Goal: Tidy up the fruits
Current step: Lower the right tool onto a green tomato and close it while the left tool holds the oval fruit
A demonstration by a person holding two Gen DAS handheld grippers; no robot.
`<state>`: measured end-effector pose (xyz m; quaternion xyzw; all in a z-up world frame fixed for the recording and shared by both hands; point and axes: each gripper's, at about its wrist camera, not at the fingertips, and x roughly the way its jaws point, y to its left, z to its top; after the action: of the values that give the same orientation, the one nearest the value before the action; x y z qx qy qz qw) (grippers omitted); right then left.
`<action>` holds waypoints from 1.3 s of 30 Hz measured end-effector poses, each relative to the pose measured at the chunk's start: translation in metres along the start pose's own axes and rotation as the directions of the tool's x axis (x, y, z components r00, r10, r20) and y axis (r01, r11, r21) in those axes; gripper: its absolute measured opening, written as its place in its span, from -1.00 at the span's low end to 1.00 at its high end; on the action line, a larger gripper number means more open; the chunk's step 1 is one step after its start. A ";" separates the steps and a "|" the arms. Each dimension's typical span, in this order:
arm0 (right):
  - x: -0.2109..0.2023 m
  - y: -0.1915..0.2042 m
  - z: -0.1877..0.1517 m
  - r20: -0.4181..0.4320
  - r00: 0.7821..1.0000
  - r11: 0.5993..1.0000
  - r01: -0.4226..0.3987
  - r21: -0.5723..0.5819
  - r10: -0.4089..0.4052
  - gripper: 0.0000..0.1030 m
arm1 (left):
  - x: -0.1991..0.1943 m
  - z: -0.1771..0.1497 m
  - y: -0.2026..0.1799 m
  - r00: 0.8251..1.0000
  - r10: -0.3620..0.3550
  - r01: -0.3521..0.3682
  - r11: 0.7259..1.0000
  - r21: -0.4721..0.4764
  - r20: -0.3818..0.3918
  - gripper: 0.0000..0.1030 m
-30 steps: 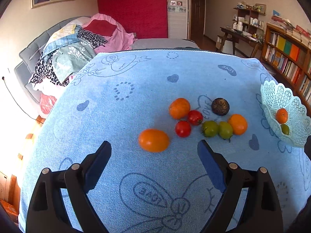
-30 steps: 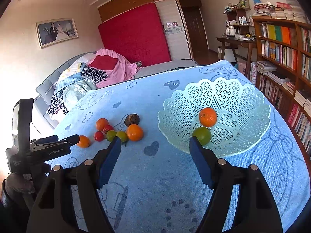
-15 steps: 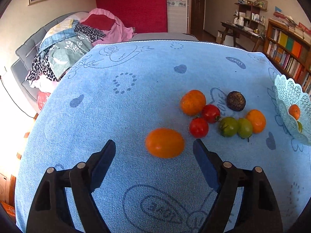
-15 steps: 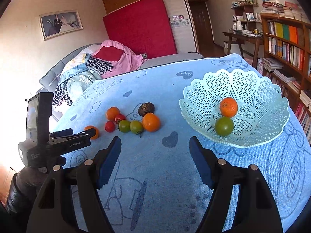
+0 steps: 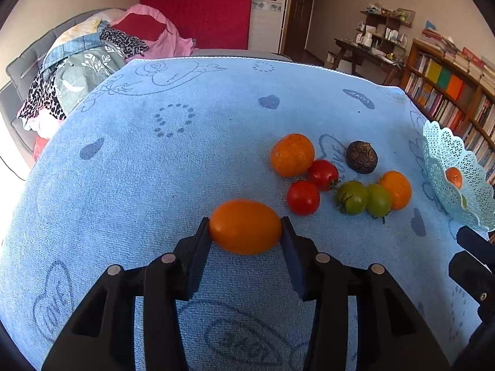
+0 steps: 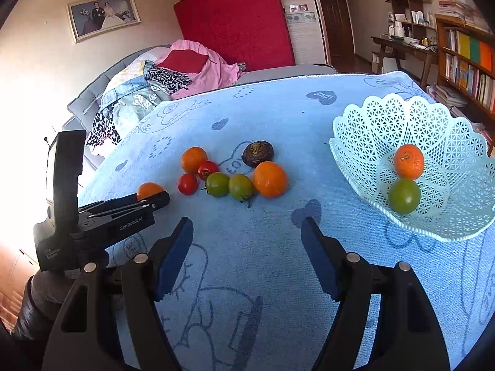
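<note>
My left gripper [image 5: 246, 232] is shut on an oval orange fruit [image 5: 245, 226] resting on the blue towel-covered table [image 5: 154, 185]; it also shows in the right wrist view [image 6: 148, 190]. Beyond lie a round orange [image 5: 292, 154], two red tomatoes [image 5: 303, 197], two green tomatoes [image 5: 351, 198], another orange [image 5: 396, 190] and a dark brown fruit [image 5: 361, 157]. A pale lattice basket [image 6: 371, 130] at the right holds an orange [image 6: 408, 160] and a green tomato [image 6: 403, 196]. My right gripper [image 6: 247, 235] is open and empty, above the towel in front of the fruit group.
A sofa piled with clothes [image 5: 92, 58] stands beyond the table's far left edge. Bookshelves [image 5: 448, 92] and a desk [image 5: 368, 52] are at the right. The left gripper's body [image 6: 92, 216] is at the left of the right wrist view.
My left gripper moved forward to the oval orange fruit and closed on it. My right gripper drew back and left, so the basket now sits further right.
</note>
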<state>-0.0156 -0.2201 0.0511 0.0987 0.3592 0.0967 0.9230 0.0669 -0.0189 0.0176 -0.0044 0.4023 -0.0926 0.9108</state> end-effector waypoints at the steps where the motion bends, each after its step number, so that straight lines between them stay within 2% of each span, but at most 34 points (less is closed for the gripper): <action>1: 0.004 0.000 0.000 -0.007 1.000 1.000 -0.002 0.002 0.002 0.43 | -0.002 0.000 0.000 1.000 0.001 -0.001 1.000 -0.001 0.009 -0.13; 4: 0.013 0.002 0.003 -0.021 1.000 1.000 -0.002 -0.003 0.002 0.37 | -0.006 -0.002 -0.001 0.999 0.016 -0.016 1.000 -0.002 0.034 -0.13; 10: 0.031 0.002 0.011 -0.051 0.998 1.000 -0.023 0.011 0.023 0.10 | -0.013 -0.004 -0.004 0.996 0.040 -0.040 0.999 0.000 0.074 -0.13; 14: 0.043 0.005 0.017 -0.062 0.998 1.000 -0.030 0.007 0.031 -0.05 | -0.014 -0.004 -0.001 0.996 0.042 -0.041 0.999 -0.017 0.078 -0.13; 19: 0.059 0.007 0.023 -0.071 0.997 1.000 -0.014 -0.002 0.014 -0.11 | -0.015 -0.004 0.004 0.996 0.032 -0.029 0.999 -0.040 0.079 -0.13; 25: 0.077 0.008 0.025 -0.091 0.996 1.000 0.002 -0.013 -0.003 -0.36 | -0.015 -0.005 0.001 0.996 0.023 -0.020 0.999 -0.036 0.087 -0.13; 36: 0.088 0.005 0.027 -0.094 0.995 1.000 0.012 -0.014 -0.014 -0.38 | -0.016 -0.005 0.001 0.996 0.017 -0.014 0.999 -0.034 0.088 -0.12; 39: 0.088 0.004 0.027 -0.091 0.996 1.000 0.016 -0.010 -0.017 -0.46 | -0.016 -0.005 0.001 0.996 0.018 -0.016 0.999 -0.033 0.090 -0.13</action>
<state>0.0664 -0.1976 0.0150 0.0872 0.4011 0.0952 0.9069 0.0527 -0.0153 0.0257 -0.0196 0.3622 -0.0782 0.9286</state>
